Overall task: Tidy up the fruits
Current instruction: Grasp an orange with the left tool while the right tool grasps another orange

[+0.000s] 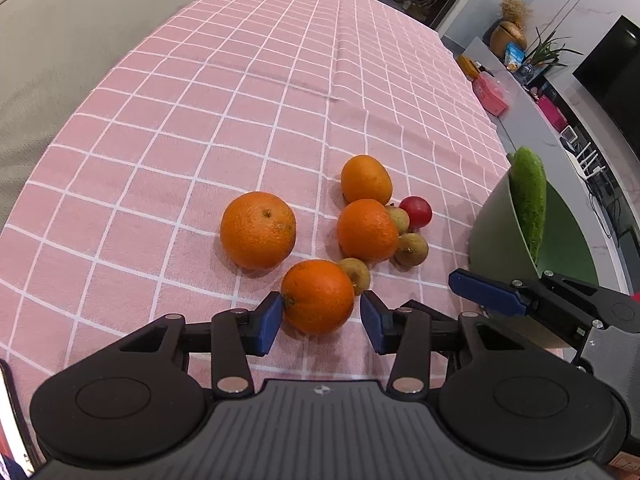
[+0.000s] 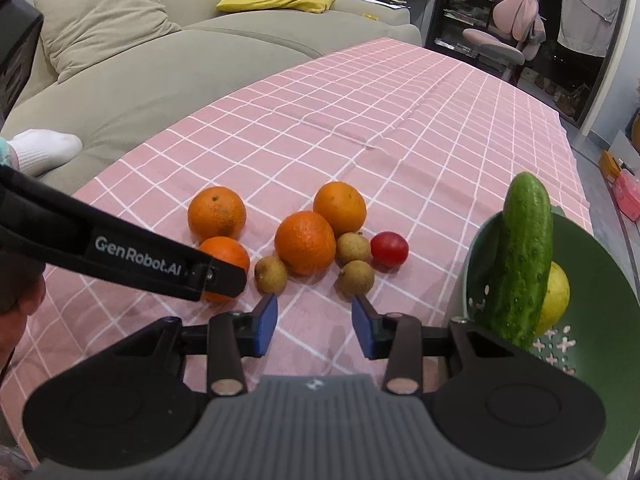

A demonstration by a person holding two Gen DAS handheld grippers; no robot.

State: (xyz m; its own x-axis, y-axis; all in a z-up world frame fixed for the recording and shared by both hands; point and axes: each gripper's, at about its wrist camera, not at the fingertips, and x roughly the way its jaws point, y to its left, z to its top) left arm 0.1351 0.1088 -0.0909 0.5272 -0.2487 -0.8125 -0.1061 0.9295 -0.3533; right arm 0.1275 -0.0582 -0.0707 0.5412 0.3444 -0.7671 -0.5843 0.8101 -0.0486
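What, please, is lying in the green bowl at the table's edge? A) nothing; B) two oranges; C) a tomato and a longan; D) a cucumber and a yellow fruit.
D: the right wrist view shows a cucumber leaning in the green bowl with a yellow fruit behind it; the oranges and small fruits lie on the cloth.

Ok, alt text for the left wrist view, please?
The left gripper straddles the nearest orange on a pink checked tablecloth, its left pad touching, the right one apart. Three more oranges, three small brown fruits and a red tomato lie beyond; a green bowl holds a cucumber.
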